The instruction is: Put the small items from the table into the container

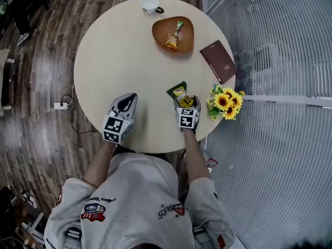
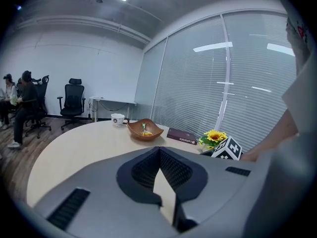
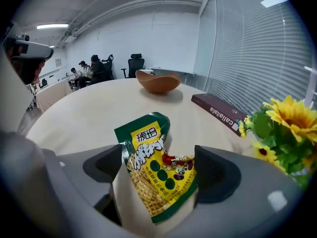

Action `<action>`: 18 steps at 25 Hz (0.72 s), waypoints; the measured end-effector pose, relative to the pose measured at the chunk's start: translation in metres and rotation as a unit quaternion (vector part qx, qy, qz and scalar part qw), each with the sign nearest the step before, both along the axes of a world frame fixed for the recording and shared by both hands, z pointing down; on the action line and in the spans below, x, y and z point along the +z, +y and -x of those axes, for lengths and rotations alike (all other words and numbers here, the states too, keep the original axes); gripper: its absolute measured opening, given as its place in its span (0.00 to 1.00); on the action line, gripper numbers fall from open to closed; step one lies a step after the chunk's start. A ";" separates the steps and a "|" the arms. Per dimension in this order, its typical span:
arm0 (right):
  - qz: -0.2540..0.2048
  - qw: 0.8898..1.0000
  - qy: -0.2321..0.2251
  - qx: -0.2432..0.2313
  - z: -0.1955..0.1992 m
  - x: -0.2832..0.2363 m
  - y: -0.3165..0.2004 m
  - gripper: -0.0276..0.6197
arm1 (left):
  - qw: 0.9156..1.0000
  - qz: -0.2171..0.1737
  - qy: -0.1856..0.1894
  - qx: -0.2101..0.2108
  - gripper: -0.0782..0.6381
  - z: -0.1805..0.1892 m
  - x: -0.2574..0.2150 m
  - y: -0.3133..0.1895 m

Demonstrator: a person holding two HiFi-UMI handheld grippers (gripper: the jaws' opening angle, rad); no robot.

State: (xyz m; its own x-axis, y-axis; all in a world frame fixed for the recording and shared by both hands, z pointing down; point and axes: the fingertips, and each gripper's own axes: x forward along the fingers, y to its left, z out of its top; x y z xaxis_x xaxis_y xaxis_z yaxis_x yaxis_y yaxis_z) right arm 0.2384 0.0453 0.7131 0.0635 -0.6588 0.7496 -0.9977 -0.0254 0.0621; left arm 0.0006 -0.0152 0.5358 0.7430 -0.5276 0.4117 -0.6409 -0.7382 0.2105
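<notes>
Nearest, flat on the table [image 1: 119,56] between the wide-spread, unpinching jaws of the right gripper [image 3: 158,155]: green snack packet [image 3: 153,175], seemingly last to go; left gripper [image 1: 128,98] pressed together, empty; far across, wooden bowl [image 1: 184,25] already holding wrapped snacks, so mostly done by the look.

Right gripper [image 3: 159,158] is shown tilted steeply downward, its jaws spread wide to either side of the snack packet [image 3: 154,155], which lies between them without being clamped. Left gripper [image 1: 126,99] is held well to the left of the snack packet, tilted gently downward, its jaws brought together at the tips with nothing between. Right forearm [image 1: 193,158] and left forearm [image 1: 99,166] are extended forward behind them.
</notes>
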 end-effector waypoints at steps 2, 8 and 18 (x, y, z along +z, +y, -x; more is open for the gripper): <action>0.007 1.000 0.002 0.007 -0.001 0.007 -0.003 0.69 | 1.000 0.005 -0.006 -0.001 0.12 0.005 0.004 -0.004; 0.016 1.000 0.014 0.020 -0.001 0.018 -0.001 0.55 | 1.000 0.010 -0.006 -0.009 0.12 0.011 0.011 -0.014; 0.023 1.000 -0.013 0.005 0.020 0.005 -0.007 0.27 | 1.000 0.016 -0.004 -0.013 0.12 0.015 0.015 -0.023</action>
